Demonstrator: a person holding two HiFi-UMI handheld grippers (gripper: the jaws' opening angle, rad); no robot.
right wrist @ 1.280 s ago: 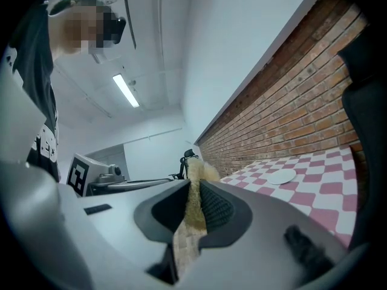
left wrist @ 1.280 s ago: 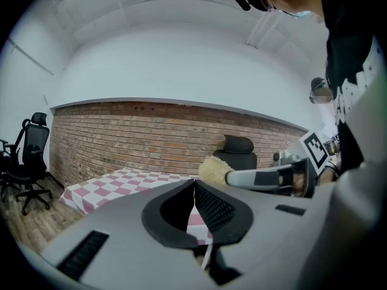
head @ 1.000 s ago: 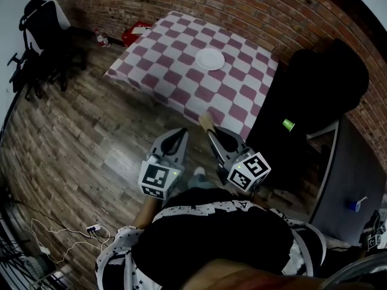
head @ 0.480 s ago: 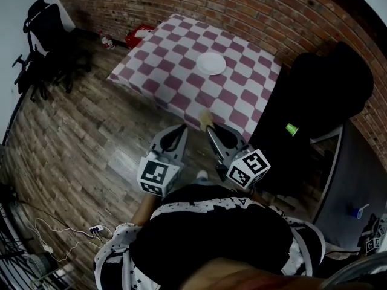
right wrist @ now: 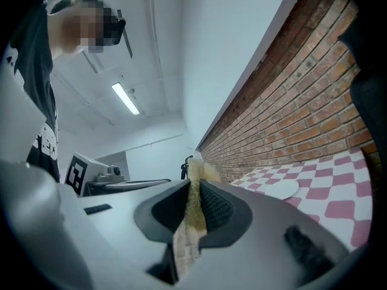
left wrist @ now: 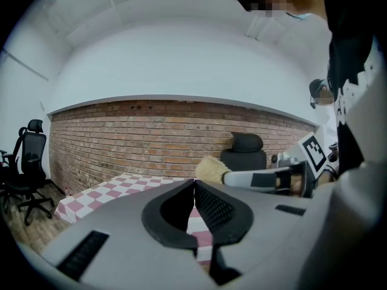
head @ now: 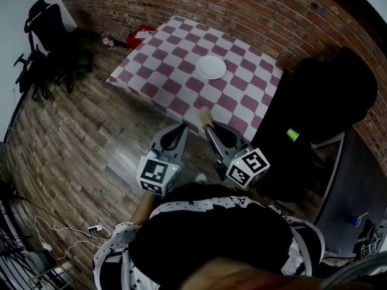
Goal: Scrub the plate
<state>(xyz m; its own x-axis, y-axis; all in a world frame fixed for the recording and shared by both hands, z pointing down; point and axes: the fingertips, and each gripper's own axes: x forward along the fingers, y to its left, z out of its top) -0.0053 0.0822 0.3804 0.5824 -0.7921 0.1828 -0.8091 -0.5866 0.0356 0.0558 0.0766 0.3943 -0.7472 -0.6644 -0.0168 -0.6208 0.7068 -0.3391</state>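
Checkered table (head: 172, 71) — brick wall (head: 242, 8); black office chair (head: 43, 26).

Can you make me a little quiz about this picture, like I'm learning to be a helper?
1. True or false: the white plate sits on the checkered tablecloth.
2. Pick one: what does the right hand-held gripper hold? A) a yellowish scrubber B) a spoon C) nothing
3. Fill in the blank: the left hand-held gripper has its jaws ____, with nothing between them.

Key: 1 true; 2 A; 3 shut.
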